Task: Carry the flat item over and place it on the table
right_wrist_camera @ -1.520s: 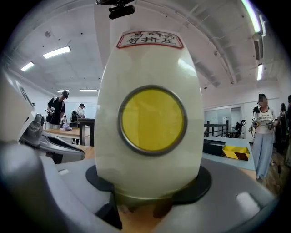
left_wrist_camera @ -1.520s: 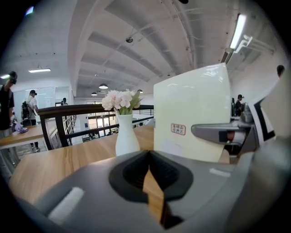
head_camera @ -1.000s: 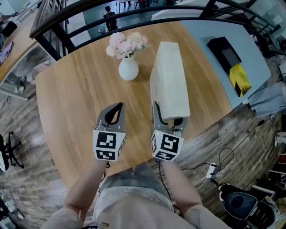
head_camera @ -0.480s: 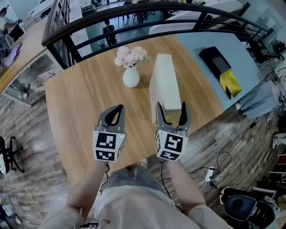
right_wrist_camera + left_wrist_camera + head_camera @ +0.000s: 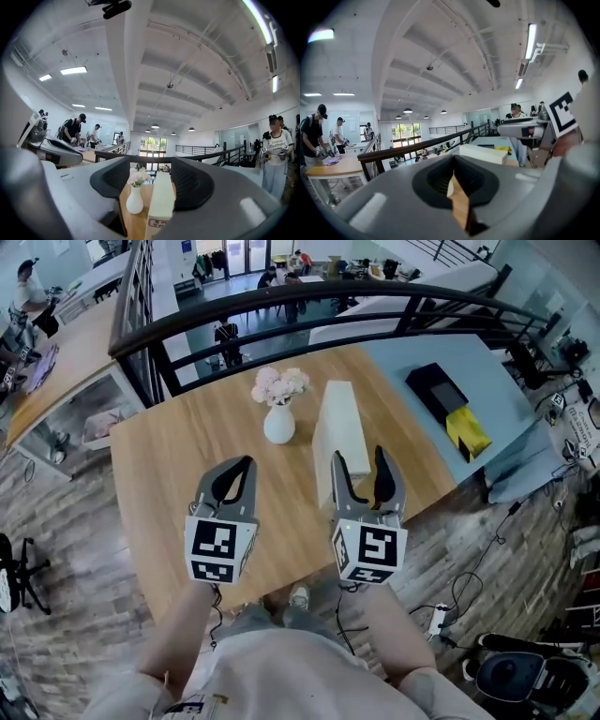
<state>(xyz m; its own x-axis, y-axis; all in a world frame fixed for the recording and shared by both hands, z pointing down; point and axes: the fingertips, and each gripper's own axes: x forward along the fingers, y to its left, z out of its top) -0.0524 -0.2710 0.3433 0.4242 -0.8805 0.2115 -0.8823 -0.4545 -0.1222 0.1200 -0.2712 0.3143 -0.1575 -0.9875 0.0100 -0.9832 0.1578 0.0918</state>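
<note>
Guessing stiff, lightish box centre frame; grab across thin near edge. Right gripper spread, just narrowed, empty; left gripper pressed together, empty.

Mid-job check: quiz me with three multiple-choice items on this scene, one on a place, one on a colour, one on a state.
1. In the head view, the white box stands on which side of the vase? A) left B) right C) on top of it
2. The flowers are: A) red B) pink C) yellow
3. The left claw is: A) shut, empty B) wide open C) shut on the vase

Answers: B, the box stands right of the vase; B, the blooms are pale pink; A, its jaws meet with nothing gripped.
</note>
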